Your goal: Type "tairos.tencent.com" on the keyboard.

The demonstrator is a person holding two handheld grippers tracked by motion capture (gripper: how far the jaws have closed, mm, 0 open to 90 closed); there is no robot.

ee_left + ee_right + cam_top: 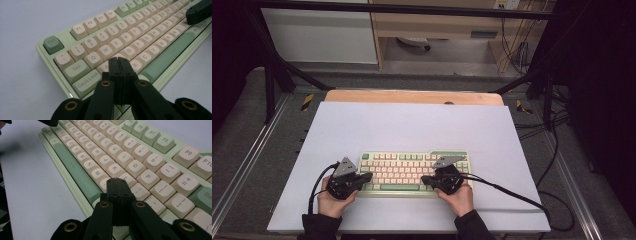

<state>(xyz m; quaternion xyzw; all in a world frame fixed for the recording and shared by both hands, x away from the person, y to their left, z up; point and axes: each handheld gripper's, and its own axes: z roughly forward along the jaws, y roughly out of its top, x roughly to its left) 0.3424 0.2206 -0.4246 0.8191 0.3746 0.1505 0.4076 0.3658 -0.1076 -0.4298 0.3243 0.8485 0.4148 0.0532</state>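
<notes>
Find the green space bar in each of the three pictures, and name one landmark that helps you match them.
High view: the space bar lies at the keyboard's near edge, between the two grippers.
Left gripper view: it runs along the right side, from lower middle to upper right.
Right gripper view: it runs down the left side.
Shared landmark: the dark line on the bar in both gripper views; the bottom letter row beside it.

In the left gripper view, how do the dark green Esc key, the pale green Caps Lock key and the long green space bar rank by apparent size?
1. Long green space bar, clearly largest.
2. Pale green Caps Lock key.
3. Dark green Esc key, smallest.
Caps Lock lies nearer the camera than Esc, which enlarges it somewhat, but its keycap is plainly wider anyway.
</notes>
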